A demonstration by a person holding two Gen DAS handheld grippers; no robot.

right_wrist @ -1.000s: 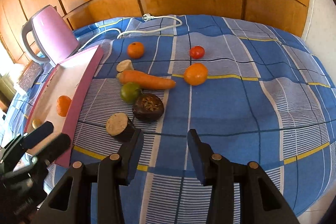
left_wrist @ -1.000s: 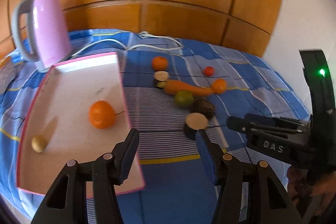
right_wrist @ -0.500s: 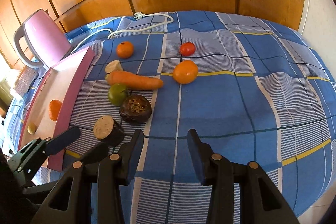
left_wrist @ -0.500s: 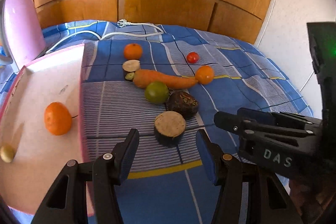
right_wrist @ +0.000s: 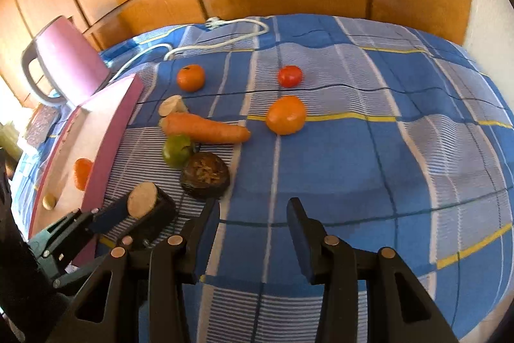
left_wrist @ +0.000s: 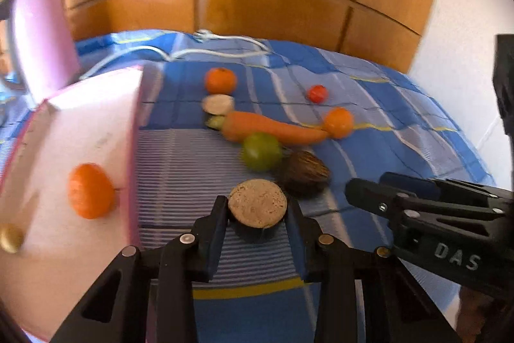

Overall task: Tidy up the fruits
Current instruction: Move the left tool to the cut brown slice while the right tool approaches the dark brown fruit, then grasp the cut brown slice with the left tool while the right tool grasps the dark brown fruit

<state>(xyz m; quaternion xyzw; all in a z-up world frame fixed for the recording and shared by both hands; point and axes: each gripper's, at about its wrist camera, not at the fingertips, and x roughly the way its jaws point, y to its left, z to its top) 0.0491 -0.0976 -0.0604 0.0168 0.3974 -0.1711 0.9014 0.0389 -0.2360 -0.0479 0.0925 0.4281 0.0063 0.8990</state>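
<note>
A short dark-skinned cut piece [left_wrist: 257, 203] with a tan face lies on the blue checked bedspread. My left gripper [left_wrist: 257, 205] straddles it, jaws closing, both pads touching its sides; the right wrist view shows the same grip [right_wrist: 141, 201]. Behind it lie a green fruit [left_wrist: 261, 150], a dark brown half fruit [left_wrist: 305, 174], a carrot [left_wrist: 273, 127], two oranges [left_wrist: 220, 81] [left_wrist: 339, 121] and a small tomato [left_wrist: 317, 94]. The pink-rimmed white tray [left_wrist: 96, 118] on the left holds an orange [left_wrist: 91, 195] and a small yellow fruit [left_wrist: 9, 238]. My right gripper [right_wrist: 253, 208] hovers open over bare cloth.
A pink kettle [left_wrist: 41, 37] stands behind the tray, its white cord [left_wrist: 218, 52] trailing across the far bedspread. A pale cut piece [left_wrist: 218, 103] lies by the carrot's thick end. Wooden panels close off the back. The bed drops off at the right.
My left gripper moved forward and down from beside the tray to the cut piece, and its jaws narrowed onto it. The right gripper has hardly shifted.
</note>
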